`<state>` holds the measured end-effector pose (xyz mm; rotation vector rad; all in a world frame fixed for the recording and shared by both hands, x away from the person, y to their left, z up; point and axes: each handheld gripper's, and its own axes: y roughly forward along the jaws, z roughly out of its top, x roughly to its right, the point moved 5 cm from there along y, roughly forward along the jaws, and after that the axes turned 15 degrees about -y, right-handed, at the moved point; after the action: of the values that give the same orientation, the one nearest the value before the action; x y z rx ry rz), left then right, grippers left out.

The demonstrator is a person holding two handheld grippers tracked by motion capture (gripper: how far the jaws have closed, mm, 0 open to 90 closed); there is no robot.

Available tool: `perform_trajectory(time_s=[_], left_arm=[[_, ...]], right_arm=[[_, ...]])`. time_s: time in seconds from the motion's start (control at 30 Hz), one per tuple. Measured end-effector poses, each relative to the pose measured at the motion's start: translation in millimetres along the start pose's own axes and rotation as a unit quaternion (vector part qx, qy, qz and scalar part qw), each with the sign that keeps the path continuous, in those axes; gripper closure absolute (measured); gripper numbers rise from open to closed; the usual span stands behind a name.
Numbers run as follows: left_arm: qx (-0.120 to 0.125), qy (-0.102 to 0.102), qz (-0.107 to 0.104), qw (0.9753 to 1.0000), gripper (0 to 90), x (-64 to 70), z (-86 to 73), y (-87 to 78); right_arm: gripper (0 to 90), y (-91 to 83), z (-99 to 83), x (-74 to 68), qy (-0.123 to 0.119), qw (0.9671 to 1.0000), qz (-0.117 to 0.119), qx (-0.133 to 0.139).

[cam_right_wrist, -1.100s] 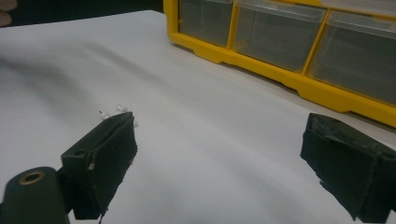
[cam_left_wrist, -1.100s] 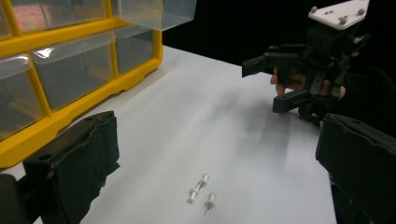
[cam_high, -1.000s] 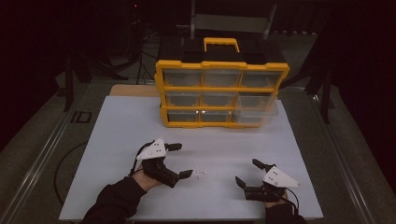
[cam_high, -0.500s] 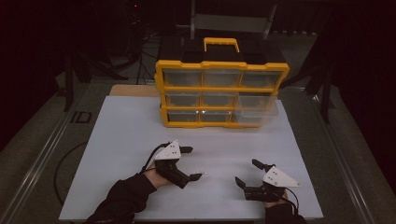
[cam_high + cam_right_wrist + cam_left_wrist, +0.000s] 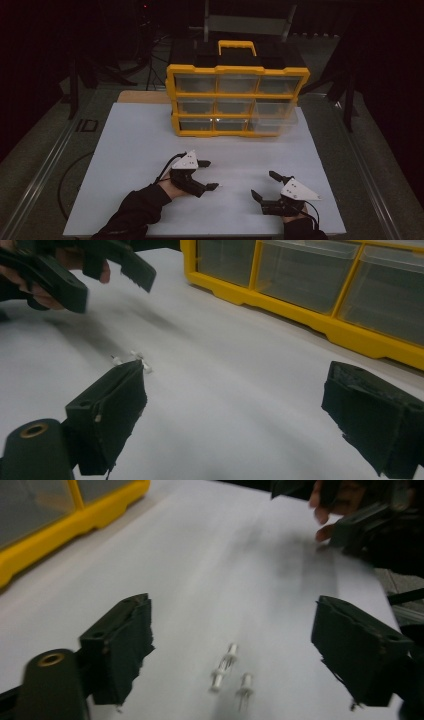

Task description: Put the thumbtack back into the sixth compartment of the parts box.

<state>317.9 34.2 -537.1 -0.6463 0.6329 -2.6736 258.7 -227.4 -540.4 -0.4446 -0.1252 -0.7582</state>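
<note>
A yellow organizer [image 5: 237,100] with clear drawers and a black handle stands at the back of the white board [image 5: 135,145]. Its bottom right drawer [image 5: 275,121] is pulled out a little. Two small white pin-like parts [image 5: 224,667] lie on the board between the jaws of my left gripper [image 5: 240,630], which is open just above them. In the high view the left gripper [image 5: 210,175] is near the board's middle front. My right gripper [image 5: 263,184] rests open at the front right, nothing between its jaws. The right gripper view has the white parts [image 5: 131,359] just beyond its left jaw.
The organizer's yellow frame [image 5: 280,305] runs across the top of the right gripper view. A wooden surface [image 5: 145,96] shows behind the board at the left. A black cable [image 5: 65,180] curves off the board's left edge. Dark stands surround the table.
My left gripper has moved to the right and a little forward toward the board's middle. The right gripper has stayed where it was.
</note>
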Motion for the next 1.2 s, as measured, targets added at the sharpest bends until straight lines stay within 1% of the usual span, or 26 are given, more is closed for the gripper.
perform_trajectory(time_s=[0.1,0.17,0.23,0.27,0.3,0.37,0.4,0.43,0.47,0.5,0.53,0.6,0.63,0.67,0.73,0.83,0.87,0.93,1.07,1.1,1.2], left_arm=[[-0.015,-0.003,0.000,0.9999,25.0,-3.6,-4.3,3.4],[-0.022,0.002,0.003,0.9997,29.2,-5.4,-6.3,5.2],[-0.024,0.000,0.003,0.9997,33.3,-5.8,-6.8,6.0],[-0.036,-0.003,0.003,0.9993,39.0,-7.9,-8.8,9.2],[-0.042,-0.004,0.004,0.9991,41.4,-8.5,-9.4,10.2],[-0.046,-0.005,0.002,0.9989,46.4,-8.8,-10.1,11.1],[-0.051,-0.005,0.000,0.9987,46.4,-9.1,-11.0,11.8],[-0.058,-0.004,0.003,0.9983,51.5,-9.8,-12.3,13.1],[-0.063,-0.004,0.001,0.9980,53.7,-10.2,-13.2,13.7],[-0.068,-0.001,0.007,0.9977,57.0,-11.3,-13.9,14.2],[-0.070,-0.002,0.009,0.9975,57.9,-12.1,-14.5,14.8],[-0.073,-0.002,0.008,0.9973,61.5,-12.9,-15.1,15.4],[-0.073,-0.002,0.008,0.9973,61.5,-12.9,-15.1,15.4],[-0.081,-0.003,0.002,0.9967,65.8,-13.4,-17.2,18.0],[-0.083,-0.004,0.000,0.9965,66.0,-12.9,-17.9,19.3],[-0.097,0.003,0.003,0.9953,68.4,-13.1,-19.0,22.3],[-0.100,0.003,0.003,0.9950,71.5,-13.2,-18.8,22.9],[-0.107,0.005,0.000,0.9943,74.2,-12.7,-18.9,24.6],[-0.119,0.014,0.009,0.9927,79.0,-11.5,-20.5,28.2],[-0.123,0.018,0.014,0.9922,79.3,-11.6,-20.8,28.7],[-0.124,0.024,0.018,0.9918,81.6,-11.8,-20.5,28.8]], right_arm=[[10.0,0.5,-0.4,0.1,0.000,1.0000,0.001,0.001],[10.0,0.6,-0.4,-0.2,0.000,1.0000,0.002,0.000],[10.0,0.9,-0.5,-0.3,-0.001,1.0000,0.003,0.000],[10.0,1.0,-0.7,-0.5,-0.001,1.0000,0.004,-0.001],[10.0,0.9,-0.7,-0.5,-0.001,1.0000,0.005,-0.001],[10.0,0.9,-0.6,-0.5,-0.001,1.0000,0.004,0.000],[10.0,0.9,-0.7,-0.4,-0.001,1.0000,0.004,0.000],[10.0,0.9,-0.8,-0.3,0.000,1.0000,0.005,0.000],[10.0,0.9,-0.8,-0.3,0.000,1.0000,0.005,0.000],[10.0,1.0,-0.8,-0.5,0.001,1.0000,0.005,-0.001],[10.0,1.0,-0.9,-0.6,0.000,1.0000,0.005,-0.001],[10.0,1.3,-0.9,-0.7,0.000,1.0000,0.005,-0.001],[10.0,1.4,-1.0,-0.6,-0.001,1.0000,0.006,-0.001],[10.0,1.4,-1.3,-0.5,-0.002,1.0000,0.006,-0.002],[10.0,1.3,-1.4,-0.6,-0.002,1.0000,0.006,-0.002],[10.0,1.3,-1.5,-0.4,0.000,1.0000,0.006,-0.002],[10.0,1.4,-1.5,-0.5,0.000,1.0000,0.006,-0.002],[10.0,1.5,-1.6,-0.6,0.000,1.0000,0.007,-0.003],[10.0,1.3,-1.7,-0.4,-0.001,1.0000,0.007,-0.002],[10.0,1.4,-1.8,-0.3,-0.001,1.0000,0.007,-0.002],[10.0,1.5,-1.8,-0.3,0.001,1.0000,0.007,-0.002]])
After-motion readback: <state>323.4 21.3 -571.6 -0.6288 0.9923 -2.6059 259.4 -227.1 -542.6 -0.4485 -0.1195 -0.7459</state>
